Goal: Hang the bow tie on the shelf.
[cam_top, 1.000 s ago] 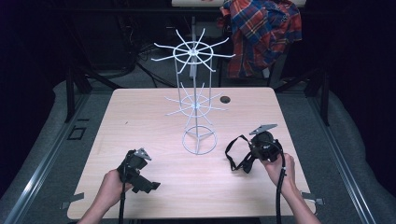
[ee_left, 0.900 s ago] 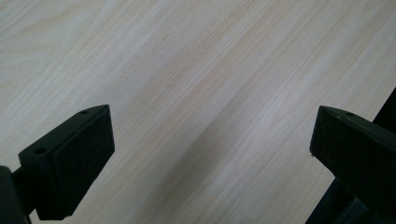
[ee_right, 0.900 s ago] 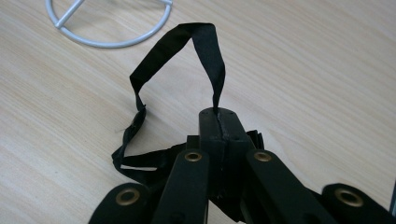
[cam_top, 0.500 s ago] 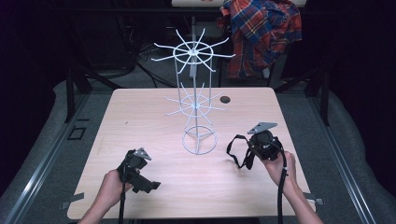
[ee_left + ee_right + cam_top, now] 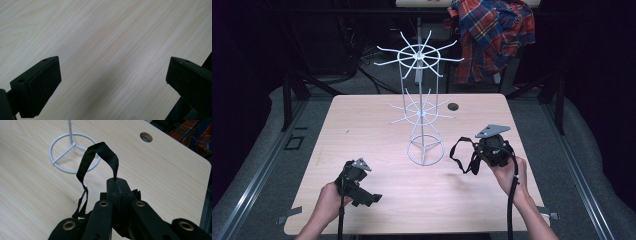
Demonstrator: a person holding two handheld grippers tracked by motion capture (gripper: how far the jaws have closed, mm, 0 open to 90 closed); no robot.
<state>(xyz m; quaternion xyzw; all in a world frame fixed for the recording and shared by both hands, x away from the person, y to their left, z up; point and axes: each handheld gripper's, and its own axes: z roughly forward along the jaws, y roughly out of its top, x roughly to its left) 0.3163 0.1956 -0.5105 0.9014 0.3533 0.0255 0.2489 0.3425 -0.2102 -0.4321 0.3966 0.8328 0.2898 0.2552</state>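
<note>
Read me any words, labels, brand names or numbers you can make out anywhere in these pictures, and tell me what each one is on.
None can be read.
Pale wooden table: bare wood grain, no print.
White wire display rack: no label.
Black fabric strap clamped in the right gripper: no visible tag.
Open left gripper: plain black pads.
Red and blue plaid shirt: pattern only.

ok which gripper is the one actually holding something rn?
The right gripper: its jaws are shut on a black strap that loops up toward the white wire rack. The left gripper is open over bare table.
</note>
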